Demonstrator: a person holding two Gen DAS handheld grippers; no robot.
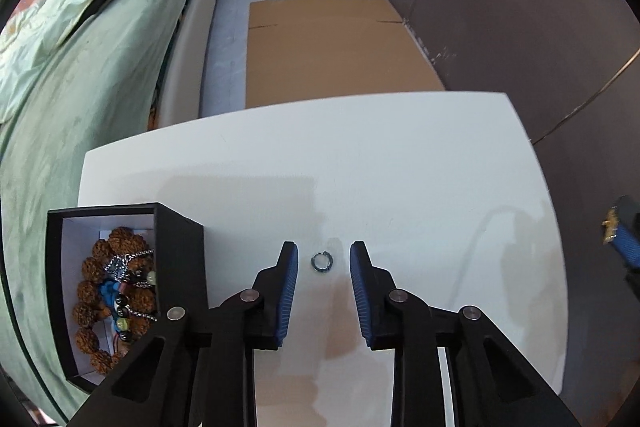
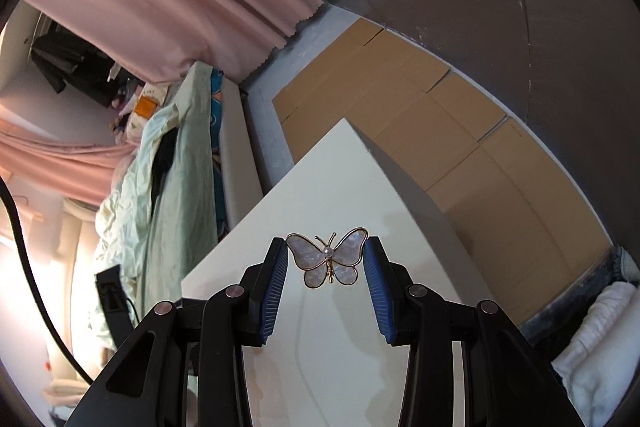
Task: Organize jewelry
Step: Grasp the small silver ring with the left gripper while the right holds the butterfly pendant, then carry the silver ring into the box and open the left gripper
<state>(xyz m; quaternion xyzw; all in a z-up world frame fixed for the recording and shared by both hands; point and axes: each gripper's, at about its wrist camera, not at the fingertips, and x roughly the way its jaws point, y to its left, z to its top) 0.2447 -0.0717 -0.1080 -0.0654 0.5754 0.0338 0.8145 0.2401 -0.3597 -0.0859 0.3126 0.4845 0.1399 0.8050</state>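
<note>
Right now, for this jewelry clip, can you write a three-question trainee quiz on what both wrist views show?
1. True or false: the right gripper grips a butterfly brooch.
2. What lies on the table between the left gripper's fingers: A ring, B key, C coin?
3. Where are the bead bracelets?

Key: 1 true. 2 A; the fingers do not touch it. 3 In the open black box, left of the left gripper.

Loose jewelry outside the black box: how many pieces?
2. A small ring lies on the white table between the left gripper's open jaws; the butterfly brooch is clamped in the right gripper. The box's side could hide more.
</note>
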